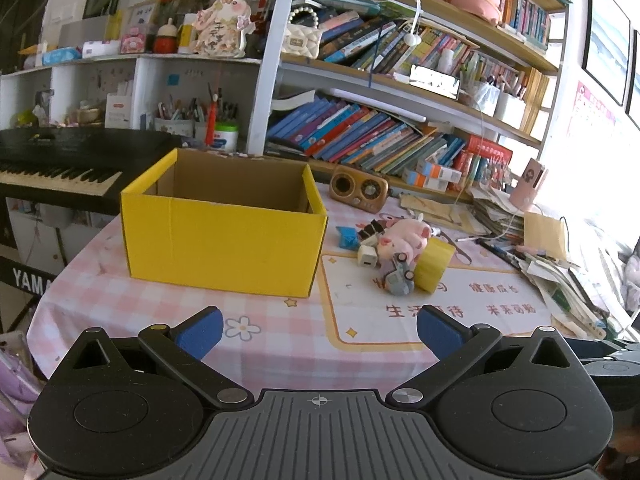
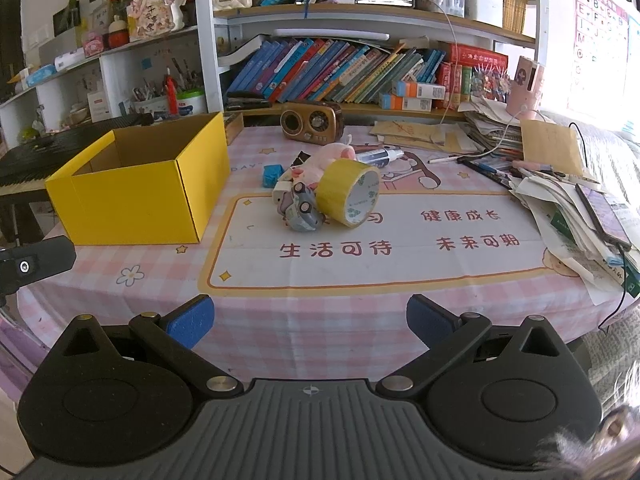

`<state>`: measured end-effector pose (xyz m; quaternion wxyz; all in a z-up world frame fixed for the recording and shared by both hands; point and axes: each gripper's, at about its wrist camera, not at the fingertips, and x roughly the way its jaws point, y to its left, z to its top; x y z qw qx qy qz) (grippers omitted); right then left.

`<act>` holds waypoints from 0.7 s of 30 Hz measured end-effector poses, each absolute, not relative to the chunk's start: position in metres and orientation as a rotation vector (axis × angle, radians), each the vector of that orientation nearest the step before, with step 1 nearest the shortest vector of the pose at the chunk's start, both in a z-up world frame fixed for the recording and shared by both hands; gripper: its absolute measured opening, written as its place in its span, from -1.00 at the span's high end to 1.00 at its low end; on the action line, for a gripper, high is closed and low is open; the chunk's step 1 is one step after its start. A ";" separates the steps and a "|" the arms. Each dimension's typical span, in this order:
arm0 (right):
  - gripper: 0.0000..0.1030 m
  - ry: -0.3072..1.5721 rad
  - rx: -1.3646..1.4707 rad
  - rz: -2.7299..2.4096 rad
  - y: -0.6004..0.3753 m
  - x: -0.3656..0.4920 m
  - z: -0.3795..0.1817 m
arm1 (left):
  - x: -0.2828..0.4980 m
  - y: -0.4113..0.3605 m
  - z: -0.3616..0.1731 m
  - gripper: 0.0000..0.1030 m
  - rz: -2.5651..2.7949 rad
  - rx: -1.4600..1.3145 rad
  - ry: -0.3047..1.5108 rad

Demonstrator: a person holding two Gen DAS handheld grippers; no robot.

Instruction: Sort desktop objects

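An open yellow cardboard box (image 1: 224, 240) (image 2: 136, 196) stands on the left of the pink checked table; what its inside shows is bare. Right of it lies a small heap: a yellow tape roll (image 2: 352, 192) (image 1: 434, 264), a grey toy car (image 2: 302, 208) (image 1: 400, 278), a pink plush toy (image 2: 328, 158) (image 1: 404, 236), a blue cube (image 2: 273, 174) (image 1: 347, 237) and a small white item (image 1: 367, 257). My left gripper (image 1: 320, 334) hovers open near the table's front edge, below the box. My right gripper (image 2: 310, 320) is also open, in front of the heap, holding nothing.
A brown retro radio (image 2: 312, 122) sits behind the heap. Papers, pens and a phone (image 2: 604, 216) pile up on the right. Bookshelves stand behind the table and a black keyboard (image 1: 60, 172) at the left. The left gripper's body (image 2: 32, 266) shows at the right view's left edge.
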<state>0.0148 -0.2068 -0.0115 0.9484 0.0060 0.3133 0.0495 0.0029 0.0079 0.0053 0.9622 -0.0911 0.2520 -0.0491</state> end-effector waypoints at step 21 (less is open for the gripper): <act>-1.00 0.643 0.009 0.099 -0.202 0.020 -0.012 | 0.006 0.015 0.000 -1.00 -0.087 -0.202 0.526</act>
